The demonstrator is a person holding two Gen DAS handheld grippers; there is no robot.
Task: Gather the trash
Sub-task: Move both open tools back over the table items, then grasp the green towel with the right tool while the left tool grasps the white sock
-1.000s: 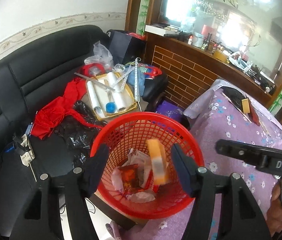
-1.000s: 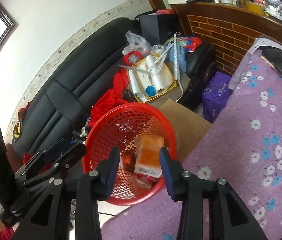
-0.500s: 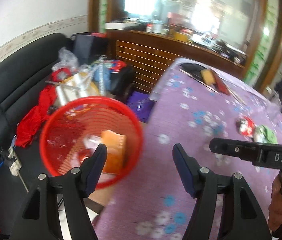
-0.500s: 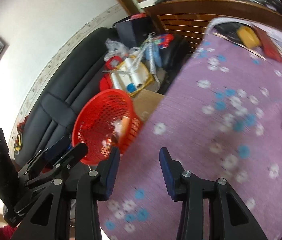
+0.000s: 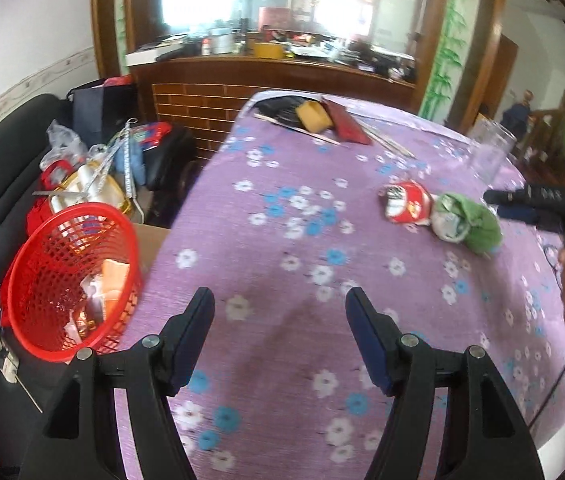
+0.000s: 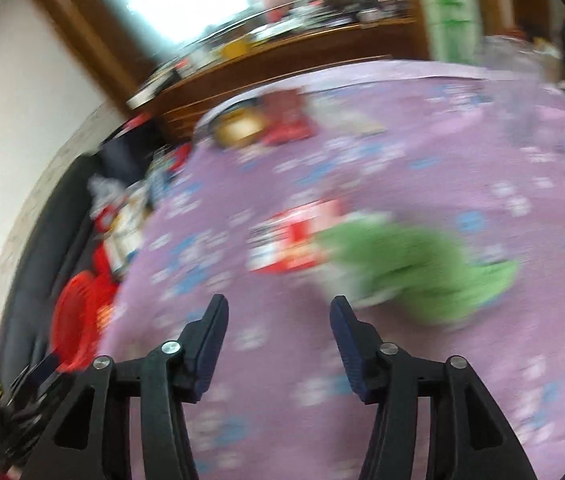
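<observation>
At the lower left of the left wrist view, a red basket [image 5: 70,280] stands off the edge of the bench [image 5: 282,280], which is covered with a purple flowered cloth. The basket already holds several pieces of trash, among them an orange packet [image 5: 114,278] and some pale wrappers, so part of the collecting appears done. Two pieces remain on the bench, at the right of centre of that frame: a red-and-white wrapper [image 5: 406,202] and, touching it on its right, a crumpled green wrapper [image 5: 466,224]. A clear glass [image 5: 490,152] stands beyond them, and a yellow sponge [image 5: 314,116] with dark flat items lies at the far end; whether these count as trash cannot be told.

The left gripper [image 5: 280,312] hangs over bare cloth in the lower centre, its fingers spread wide, empty and touching nothing. The right gripper [image 6: 278,316] is likewise released and empty, its fingers well apart; its view is heavily motion-blurred. In that view the red-and-white wrapper [image 6: 294,240] and the green wrapper [image 6: 414,268] lie just beyond the fingertips, the green one nearest the right finger [image 6: 342,328]. The likely next step, judged from this layout, is a grasp of one of these two pieces.
</observation>
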